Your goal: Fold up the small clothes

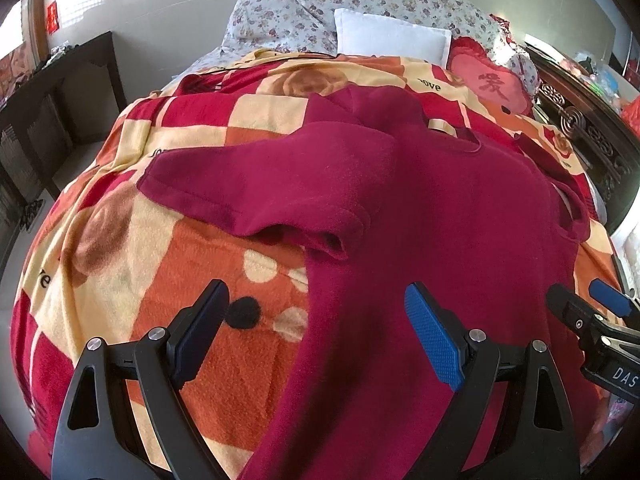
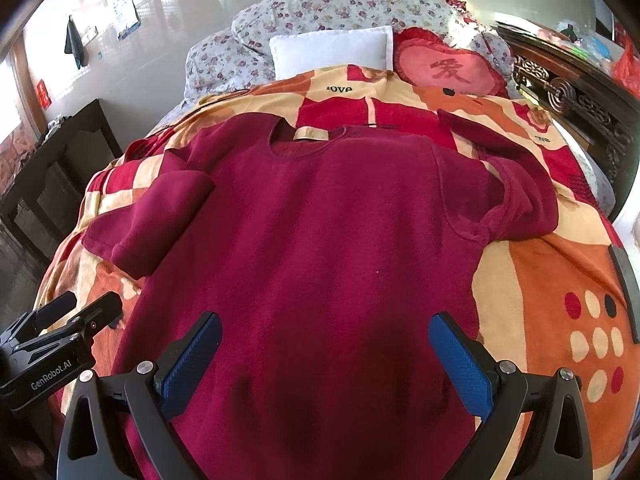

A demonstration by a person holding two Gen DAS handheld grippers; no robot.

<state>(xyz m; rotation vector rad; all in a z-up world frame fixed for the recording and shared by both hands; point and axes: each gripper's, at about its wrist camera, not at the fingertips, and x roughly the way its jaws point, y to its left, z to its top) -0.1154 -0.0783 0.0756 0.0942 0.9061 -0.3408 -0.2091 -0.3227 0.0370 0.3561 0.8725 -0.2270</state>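
A dark red short-sleeved shirt (image 2: pixel 320 232) lies spread flat, front up, on a patterned orange, red and cream blanket (image 2: pixel 540 280); its neck points away from me. It also shows in the left wrist view (image 1: pixel 440 220). My left gripper (image 1: pixel 316 312) is open and empty, hovering over the shirt's lower left edge, below the left sleeve (image 1: pixel 256 192). My right gripper (image 2: pixel 324 344) is open and empty above the shirt's lower middle. Each gripper shows at the edge of the other's view: the right one (image 1: pixel 584 300), the left one (image 2: pixel 76 308).
White pillow (image 2: pixel 332 50), floral pillows (image 2: pixel 344 8) and a red heart cushion (image 2: pixel 448 68) lie at the far end of the bed. A dark wooden headboard (image 2: pixel 568 92) runs along the right. Dark furniture (image 2: pixel 52 168) stands at the left.
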